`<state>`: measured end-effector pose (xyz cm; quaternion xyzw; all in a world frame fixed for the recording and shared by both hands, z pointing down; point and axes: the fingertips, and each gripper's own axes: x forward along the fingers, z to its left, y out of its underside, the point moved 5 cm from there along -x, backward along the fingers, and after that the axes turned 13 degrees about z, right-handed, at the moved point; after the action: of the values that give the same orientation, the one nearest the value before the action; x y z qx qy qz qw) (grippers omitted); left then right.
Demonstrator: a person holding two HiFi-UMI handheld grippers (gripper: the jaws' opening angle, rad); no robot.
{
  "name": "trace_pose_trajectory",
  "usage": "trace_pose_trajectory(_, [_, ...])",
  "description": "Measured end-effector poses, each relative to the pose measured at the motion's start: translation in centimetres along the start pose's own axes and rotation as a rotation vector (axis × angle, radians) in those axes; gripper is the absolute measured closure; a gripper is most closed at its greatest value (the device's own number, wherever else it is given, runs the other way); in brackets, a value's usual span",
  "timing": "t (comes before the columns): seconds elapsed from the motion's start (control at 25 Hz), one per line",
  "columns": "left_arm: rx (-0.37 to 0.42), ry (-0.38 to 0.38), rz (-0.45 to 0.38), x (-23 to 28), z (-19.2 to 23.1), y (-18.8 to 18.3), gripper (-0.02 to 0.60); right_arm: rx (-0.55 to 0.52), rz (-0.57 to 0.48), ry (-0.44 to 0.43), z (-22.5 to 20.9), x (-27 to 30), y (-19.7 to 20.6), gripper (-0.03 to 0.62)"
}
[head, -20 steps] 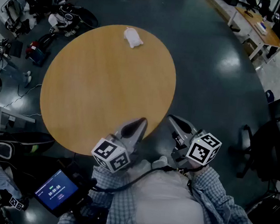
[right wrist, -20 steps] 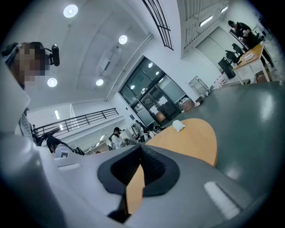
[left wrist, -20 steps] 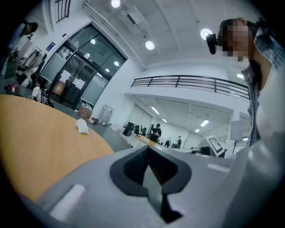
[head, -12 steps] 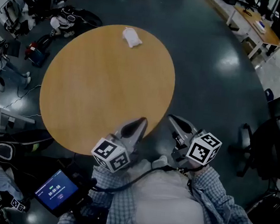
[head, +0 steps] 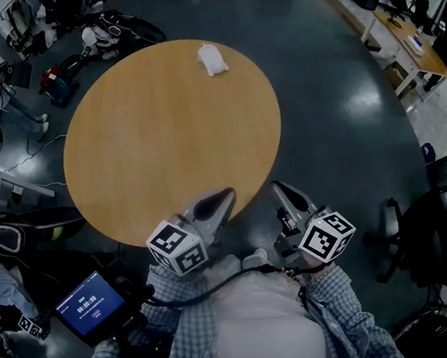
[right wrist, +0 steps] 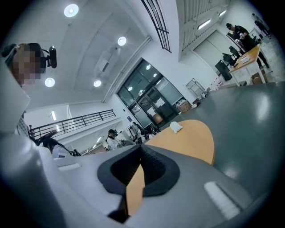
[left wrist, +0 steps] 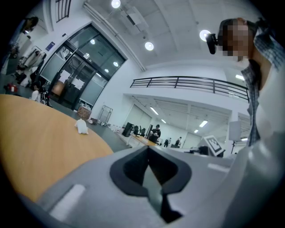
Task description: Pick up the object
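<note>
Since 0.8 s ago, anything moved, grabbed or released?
Nothing visibly changed. The small white object still lies untouched near the far edge of the round table. The left gripper and right gripper stay shut and empty by the table's near edge.

A round wooden table (head: 165,128) occupies the centre-left of the head view, standing on a dark floor (head: 332,130). One small white object (head: 212,59) lies on the tabletop near its upper edge.
</note>
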<state>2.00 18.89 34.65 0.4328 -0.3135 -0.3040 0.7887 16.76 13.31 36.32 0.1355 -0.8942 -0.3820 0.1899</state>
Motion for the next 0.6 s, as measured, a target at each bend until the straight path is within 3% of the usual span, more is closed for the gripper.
trace_pose_trajectory(0.6, [0.02,0.055,0.003,-0.53,-0.38,0.49,0.578,-0.014,-0.051,0.074,0.22,-1.01,0.37,0.588])
